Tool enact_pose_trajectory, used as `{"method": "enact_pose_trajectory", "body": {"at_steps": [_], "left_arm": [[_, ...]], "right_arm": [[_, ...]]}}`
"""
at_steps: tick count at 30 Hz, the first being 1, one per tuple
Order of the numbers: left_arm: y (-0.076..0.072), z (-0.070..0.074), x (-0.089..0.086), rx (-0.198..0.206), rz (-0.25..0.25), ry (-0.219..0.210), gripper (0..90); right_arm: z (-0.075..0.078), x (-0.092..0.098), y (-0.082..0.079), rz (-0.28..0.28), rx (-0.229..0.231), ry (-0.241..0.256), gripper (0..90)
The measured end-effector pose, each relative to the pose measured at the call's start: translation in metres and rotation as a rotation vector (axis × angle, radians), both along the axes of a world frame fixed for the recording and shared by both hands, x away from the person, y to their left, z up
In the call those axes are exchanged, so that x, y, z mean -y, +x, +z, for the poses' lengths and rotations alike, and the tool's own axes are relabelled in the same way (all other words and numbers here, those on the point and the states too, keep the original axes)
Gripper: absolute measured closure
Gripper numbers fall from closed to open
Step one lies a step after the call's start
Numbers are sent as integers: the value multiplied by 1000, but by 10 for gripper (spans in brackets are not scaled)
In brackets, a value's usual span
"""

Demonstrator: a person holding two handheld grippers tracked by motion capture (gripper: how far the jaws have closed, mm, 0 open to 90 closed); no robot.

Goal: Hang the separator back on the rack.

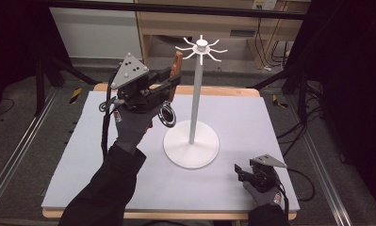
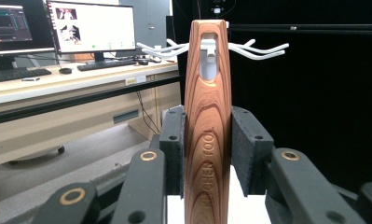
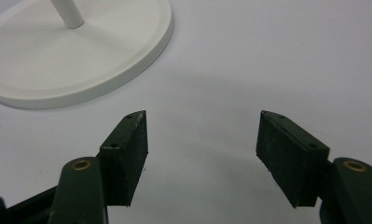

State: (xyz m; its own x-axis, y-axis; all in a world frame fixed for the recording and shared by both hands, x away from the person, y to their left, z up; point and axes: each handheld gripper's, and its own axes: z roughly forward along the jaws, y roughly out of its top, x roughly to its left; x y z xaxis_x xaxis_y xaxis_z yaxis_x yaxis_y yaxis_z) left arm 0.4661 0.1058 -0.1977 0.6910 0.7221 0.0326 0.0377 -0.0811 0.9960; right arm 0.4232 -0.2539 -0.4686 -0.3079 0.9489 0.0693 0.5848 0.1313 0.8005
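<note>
My left gripper [image 2: 207, 154] clamps the brown wooden-handled kitchen tool [image 2: 208, 116], raised beside the white pronged hanging stand [image 1: 195, 84]. Next I must guide its handle slot onto a prong. My right gripper [image 3: 202, 149] rests open on the table.

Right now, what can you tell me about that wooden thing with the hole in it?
It's the wooden handle of a kitchen utensil, reddish-brown with wavy grain and "KITCHEN TOOL" pressed into it. A long hanging slot is cut near its top. It stands upright, clamped between the left hand-held gripper's black pads, raised near the white rack's hooks. A shiny metal end hangs below.
</note>
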Motion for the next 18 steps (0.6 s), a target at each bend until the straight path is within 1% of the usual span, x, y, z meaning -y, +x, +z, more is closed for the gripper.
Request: {"method": "enact_pose_trajectory", "body": {"at_steps": [18], "left_arm": [[8,-1,9,-6,-3,4,672]], "right_arm": [[0,1,0,3,2,1,342]]}}
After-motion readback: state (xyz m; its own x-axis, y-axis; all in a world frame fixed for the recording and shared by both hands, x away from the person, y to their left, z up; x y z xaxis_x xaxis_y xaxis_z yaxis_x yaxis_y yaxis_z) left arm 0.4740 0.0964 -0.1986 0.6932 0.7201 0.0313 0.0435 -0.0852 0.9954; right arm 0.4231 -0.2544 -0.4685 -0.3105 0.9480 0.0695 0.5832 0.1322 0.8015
